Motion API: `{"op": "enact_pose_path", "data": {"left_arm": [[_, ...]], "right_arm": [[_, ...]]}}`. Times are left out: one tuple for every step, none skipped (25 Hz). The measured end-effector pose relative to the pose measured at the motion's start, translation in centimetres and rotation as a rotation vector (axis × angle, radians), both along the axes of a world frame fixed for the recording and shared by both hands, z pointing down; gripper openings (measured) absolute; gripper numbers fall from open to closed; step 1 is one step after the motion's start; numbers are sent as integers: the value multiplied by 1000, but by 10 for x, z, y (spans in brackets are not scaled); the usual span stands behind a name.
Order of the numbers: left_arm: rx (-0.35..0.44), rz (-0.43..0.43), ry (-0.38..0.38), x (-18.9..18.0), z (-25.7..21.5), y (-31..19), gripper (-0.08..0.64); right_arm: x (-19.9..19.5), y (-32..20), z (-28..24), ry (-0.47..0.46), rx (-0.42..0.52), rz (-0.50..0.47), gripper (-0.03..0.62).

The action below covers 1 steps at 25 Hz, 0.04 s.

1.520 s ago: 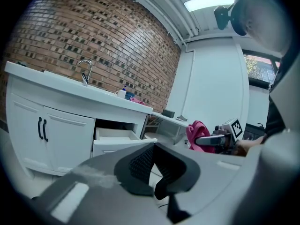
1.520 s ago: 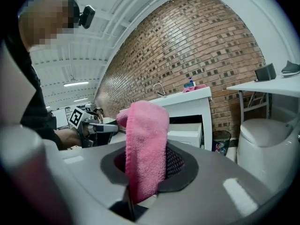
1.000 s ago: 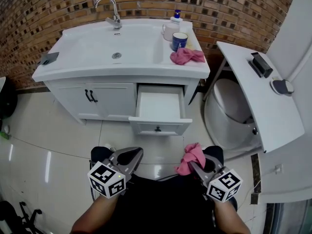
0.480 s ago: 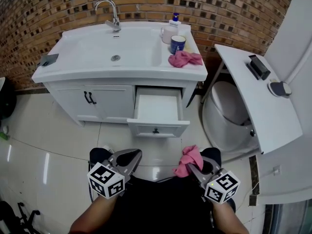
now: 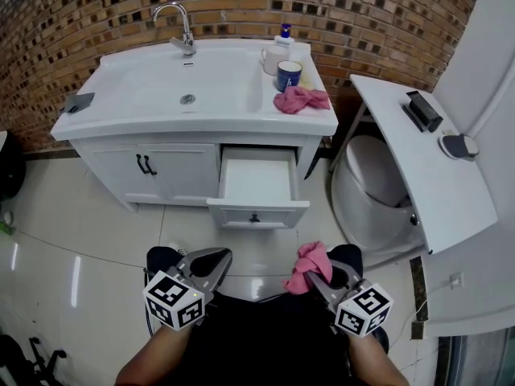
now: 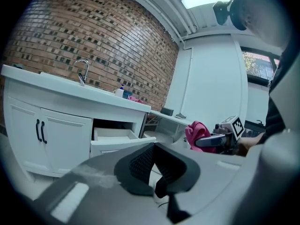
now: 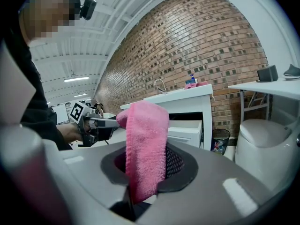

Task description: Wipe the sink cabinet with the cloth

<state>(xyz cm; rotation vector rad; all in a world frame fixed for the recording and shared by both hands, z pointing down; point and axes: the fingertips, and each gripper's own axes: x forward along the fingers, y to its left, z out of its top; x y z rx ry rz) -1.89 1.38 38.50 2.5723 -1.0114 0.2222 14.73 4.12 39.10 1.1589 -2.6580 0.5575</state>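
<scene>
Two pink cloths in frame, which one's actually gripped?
The pink cloth clamped in the right gripper, held low in front of the person. The other cloth lies loose on the sink counter beside the blue mug, untouched.

Sink cabinet [image 5: 121, 119] top, white: faucet [image 5: 179, 24] at back; blue cup [image 5: 289, 75], white mug [image 5: 273, 57], soap btl [image 5: 285, 32], pink rag [image 5: 299, 98] at right; grey obj. [image 5: 77, 101] left corner.
Side table [image 5: 418, 175]: dark box [image 5: 421, 109], grey item [image 5: 460, 145].
</scene>
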Motion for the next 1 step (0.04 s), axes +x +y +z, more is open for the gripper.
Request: {"op": "enact_pose_path", "data": {"left_arm": [[-1, -1, 1, 0, 0, 0, 5]], "right_arm": [[0, 0, 0, 0, -1, 0, 91]]}}
